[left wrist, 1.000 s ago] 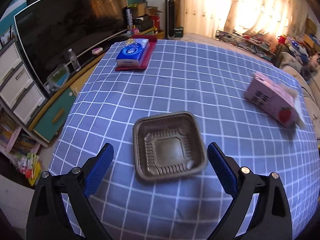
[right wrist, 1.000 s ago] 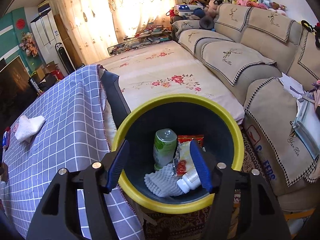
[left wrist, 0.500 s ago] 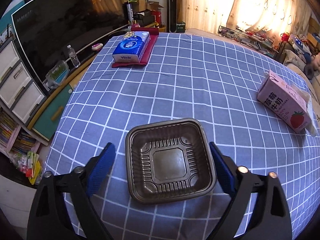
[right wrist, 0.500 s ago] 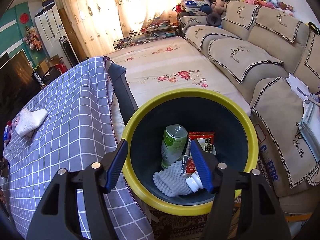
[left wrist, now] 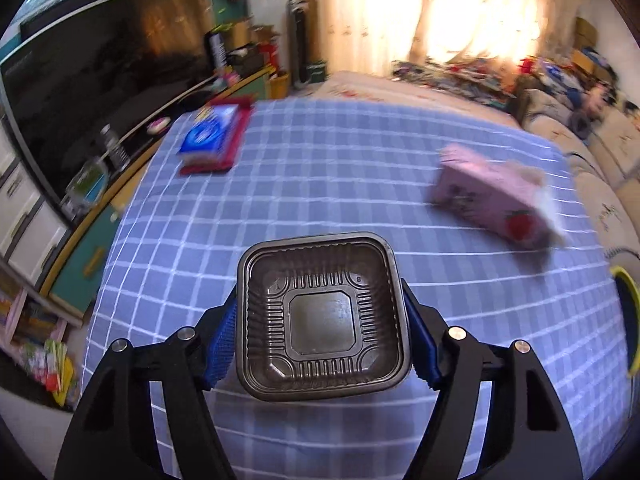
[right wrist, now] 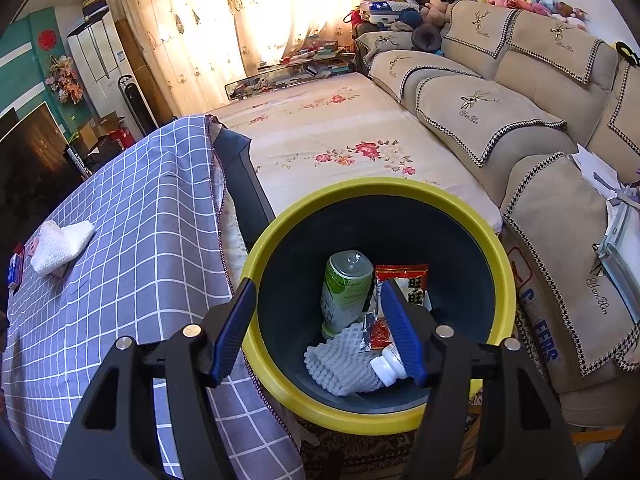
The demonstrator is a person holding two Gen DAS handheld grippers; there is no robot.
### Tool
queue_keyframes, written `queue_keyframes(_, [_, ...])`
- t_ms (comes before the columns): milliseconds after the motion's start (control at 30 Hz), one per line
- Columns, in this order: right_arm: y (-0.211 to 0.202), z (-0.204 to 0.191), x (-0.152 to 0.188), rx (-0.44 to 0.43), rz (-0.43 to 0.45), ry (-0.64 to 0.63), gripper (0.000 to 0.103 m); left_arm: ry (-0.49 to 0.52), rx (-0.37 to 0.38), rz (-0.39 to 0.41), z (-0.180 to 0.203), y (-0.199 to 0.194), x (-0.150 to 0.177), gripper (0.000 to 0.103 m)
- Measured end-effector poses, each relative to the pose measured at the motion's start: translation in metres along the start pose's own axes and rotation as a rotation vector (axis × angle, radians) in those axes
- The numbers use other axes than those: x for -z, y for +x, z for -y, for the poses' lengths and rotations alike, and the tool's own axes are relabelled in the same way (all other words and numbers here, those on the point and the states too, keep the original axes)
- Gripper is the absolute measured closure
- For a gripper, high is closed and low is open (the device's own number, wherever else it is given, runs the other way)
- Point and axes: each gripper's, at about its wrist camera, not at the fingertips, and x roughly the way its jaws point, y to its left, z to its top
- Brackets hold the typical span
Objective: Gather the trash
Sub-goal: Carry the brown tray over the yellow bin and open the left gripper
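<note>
left gripper: clamped on tray, blue pads on its two side walls, lifted off the checked cloth
tray feel: likely light, thin plastic, flexes; grip walls below rim, gently
right gripper: jaws apart, empty, over bin
next trash: pink carton, front-right of left claw

backlit room, one blurred view

daylight glares through the curtains, blown out in both views. left wrist view is motion-blurred beyond the sharp tray. right view is crisp. fisheye bending, black corners.
</note>
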Motion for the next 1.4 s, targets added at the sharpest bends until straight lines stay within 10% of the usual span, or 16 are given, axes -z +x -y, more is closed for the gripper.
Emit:
queue_keyframes(667, [-0.038,0.075,0.012,0.098,0.056,0.106,0.039,0.588,0.566,-0.009,0.312,-0.066,0.018,0.033])
queue_keyframes(1033, [-0.068,0.135,0.029,0.181,0.079,0.197,0.037,0.803,0.619,-0.073,0.478,-0.046,0.047,0.032])
queue_keyframes(1400, [-0.066,0.152,0.032,0.191,0.061,0.215,0.035,0.793,0.575,-0.185,0.521,0.018,0.062,0.023])
